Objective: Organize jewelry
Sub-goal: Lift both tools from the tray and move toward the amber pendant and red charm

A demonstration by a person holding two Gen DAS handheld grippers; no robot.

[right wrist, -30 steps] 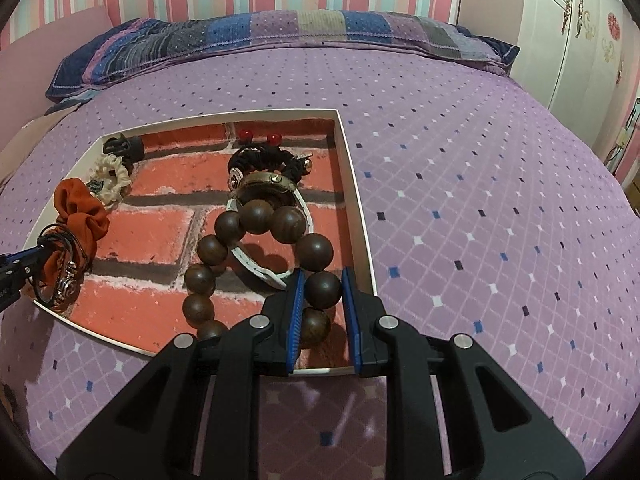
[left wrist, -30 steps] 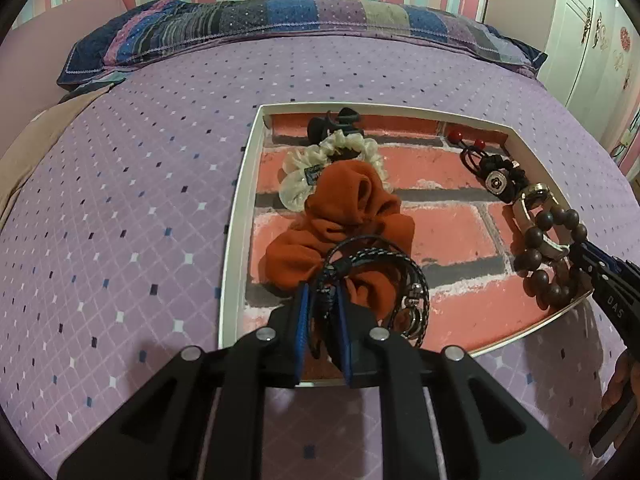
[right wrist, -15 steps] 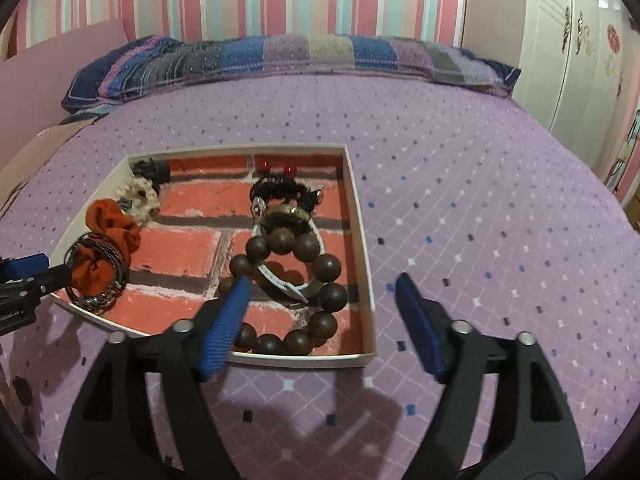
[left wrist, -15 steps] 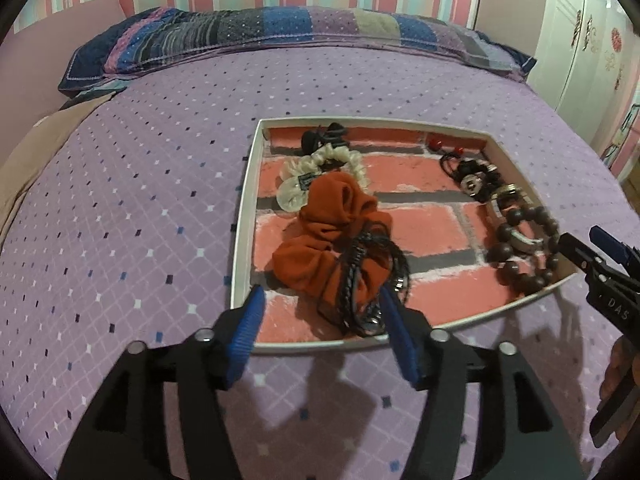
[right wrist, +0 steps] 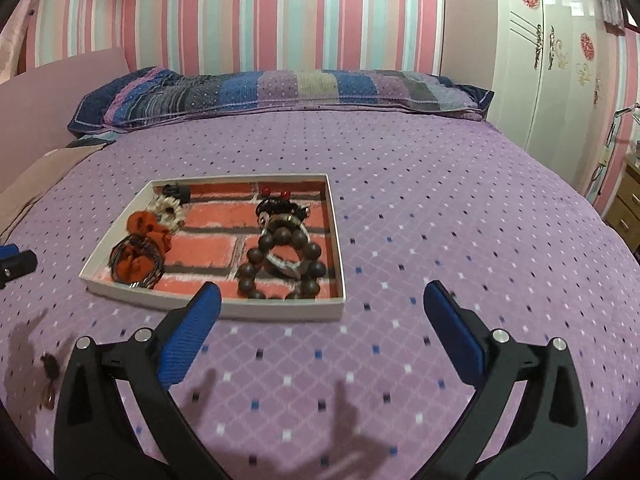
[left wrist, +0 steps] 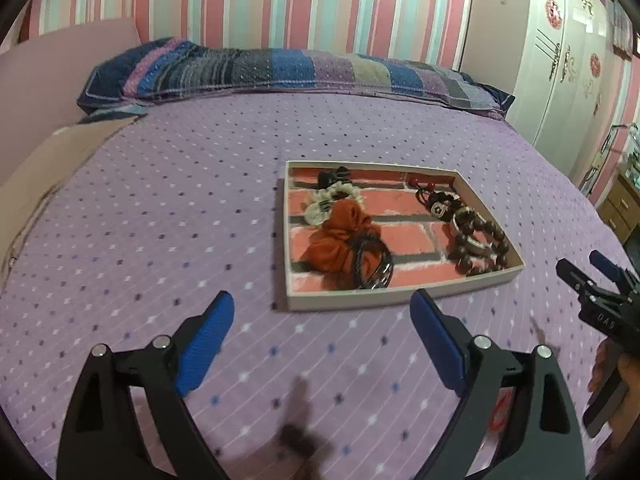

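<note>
A white tray [left wrist: 360, 301] [right wrist: 280, 311] with a brick-pattern lining lies on the purple bed. In it are an orange scrunchie [left wrist: 340, 236] [right wrist: 146, 236] under black cord bracelets [left wrist: 372, 266], a cream scrunchie [left wrist: 328, 202], and a dark wooden bead bracelet [left wrist: 480, 248] [right wrist: 280, 264]. A black hair tie with red beads [right wrist: 276, 200] sits at the back. My left gripper [left wrist: 320, 300] hovers in front of the tray, its jaws opening with nothing between them. My right gripper [right wrist: 323, 292] hangs before the tray's right corner, jaws also opening and empty.
A striped pillow [left wrist: 280, 72] lies along the far edge of the bed, with a white wardrobe [right wrist: 560, 60] at the right. A small dark trinket [right wrist: 50, 366] rests on the bedspread left of my right gripper. A hand [left wrist: 604, 364] holds the right gripper's handle.
The left jaws let go of the black cord bracelets and the right jaws let go of the bead bracelet. Both grippers opened wide and drew back and up from the tray.
</note>
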